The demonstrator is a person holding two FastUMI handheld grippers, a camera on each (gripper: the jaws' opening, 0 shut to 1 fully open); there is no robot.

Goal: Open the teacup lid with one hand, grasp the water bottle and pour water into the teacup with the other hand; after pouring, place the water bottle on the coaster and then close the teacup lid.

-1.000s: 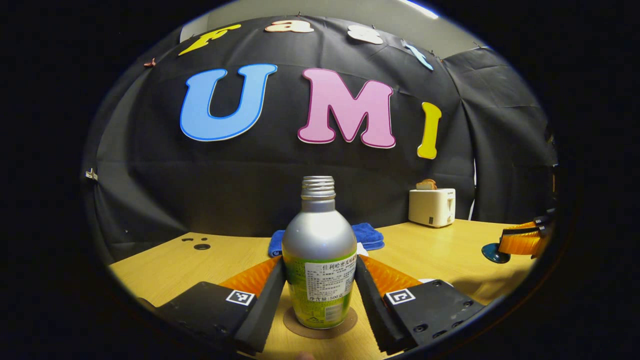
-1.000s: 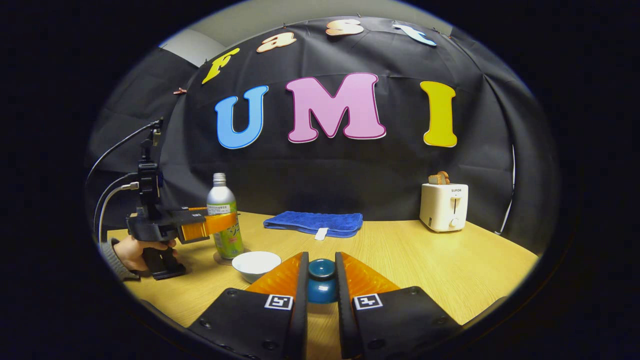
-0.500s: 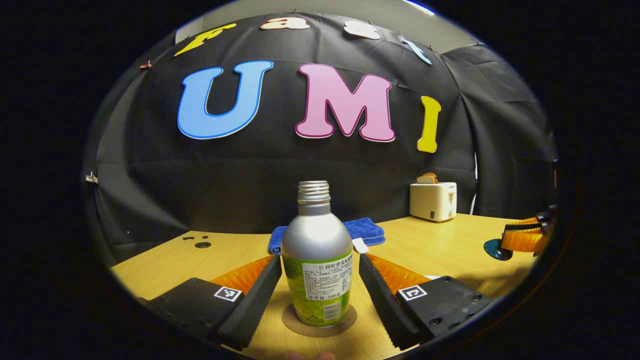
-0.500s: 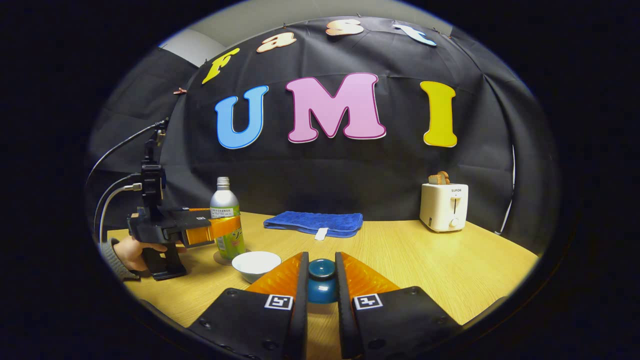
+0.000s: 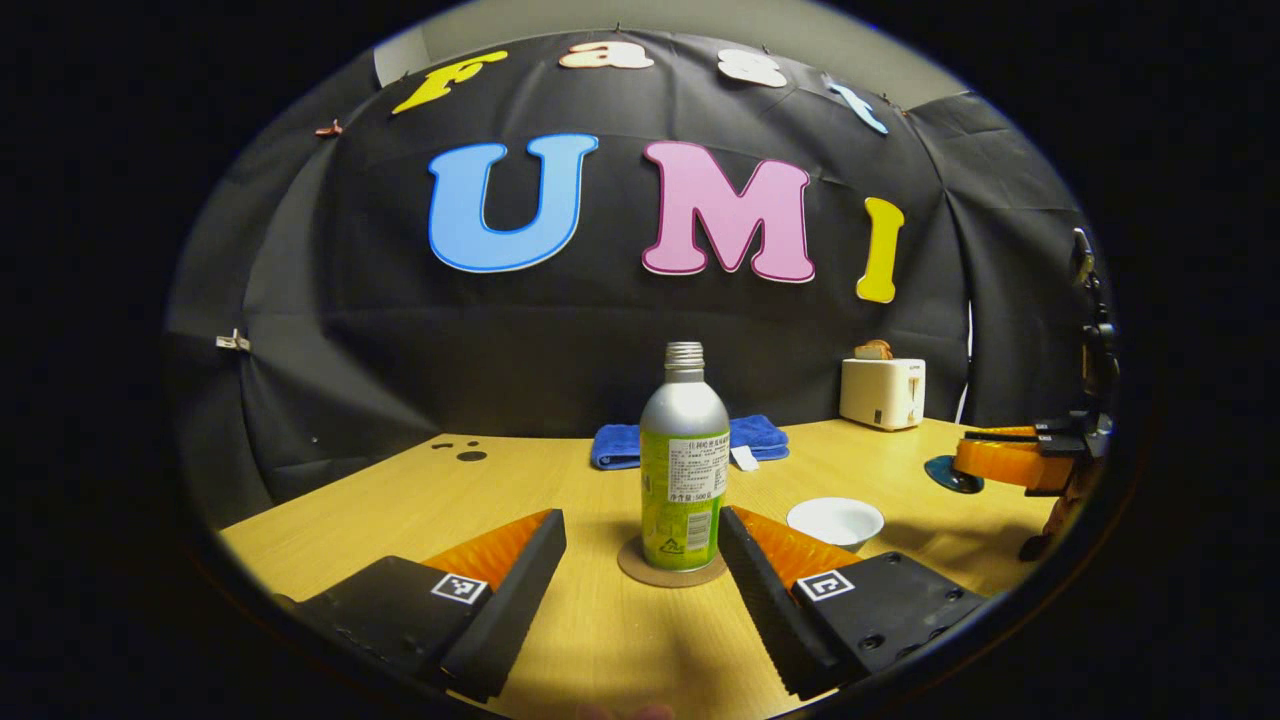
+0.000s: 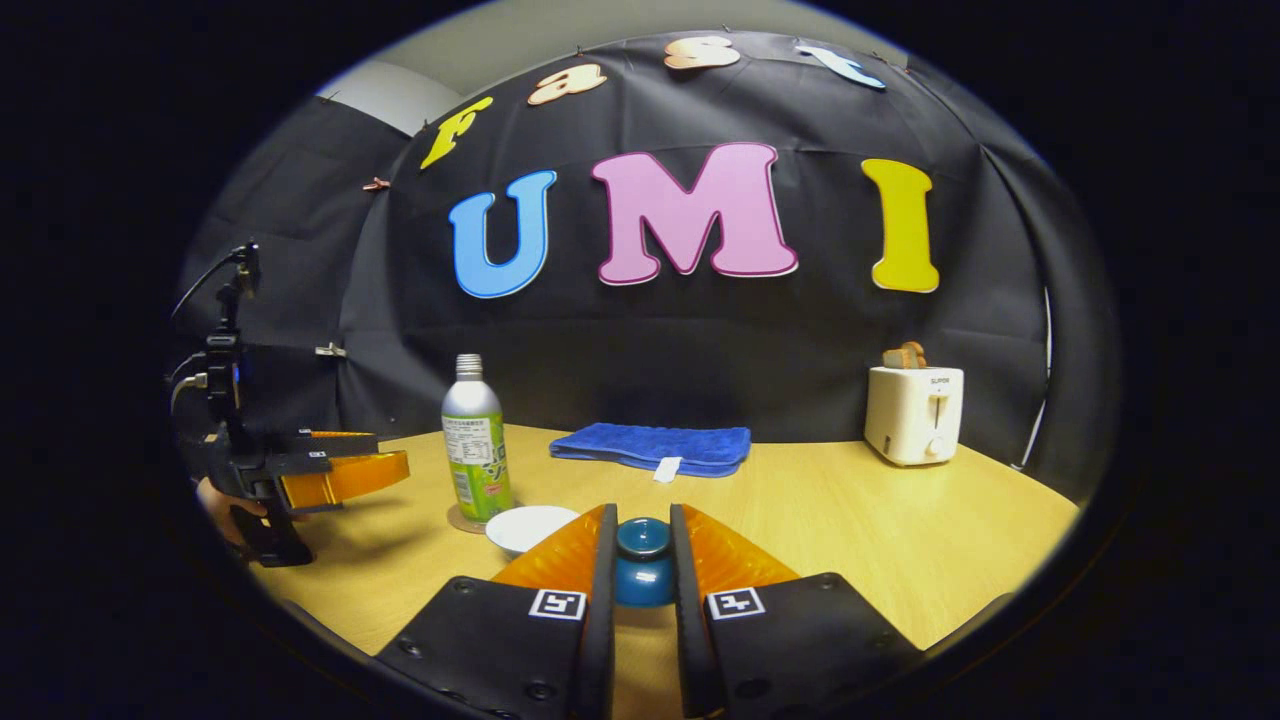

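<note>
A silver and green water bottle (image 5: 683, 470) stands upright, uncapped, on a round brown coaster (image 5: 640, 570). My left gripper (image 5: 640, 530) is open, a little short of the bottle, with nothing between its fingers. The white teacup (image 5: 835, 520) sits open to the right of the bottle. In the right gripper view my right gripper (image 6: 642, 522) is shut on the dark blue lid (image 6: 643, 575), held above the table. The bottle (image 6: 475, 450), the teacup (image 6: 530, 525) and the left gripper (image 6: 390, 452) show at the left there.
A folded blue towel (image 6: 650, 445) lies at the back of the wooden table (image 6: 850, 520). A white toaster (image 6: 913, 413) with bread stands at the back right. A hand (image 6: 225, 500) holds the left gripper near the table's left edge.
My left gripper opened, let go of the bottle on the coaster and drew back from it. The right gripper kept hold of the lid and hardly moved.
</note>
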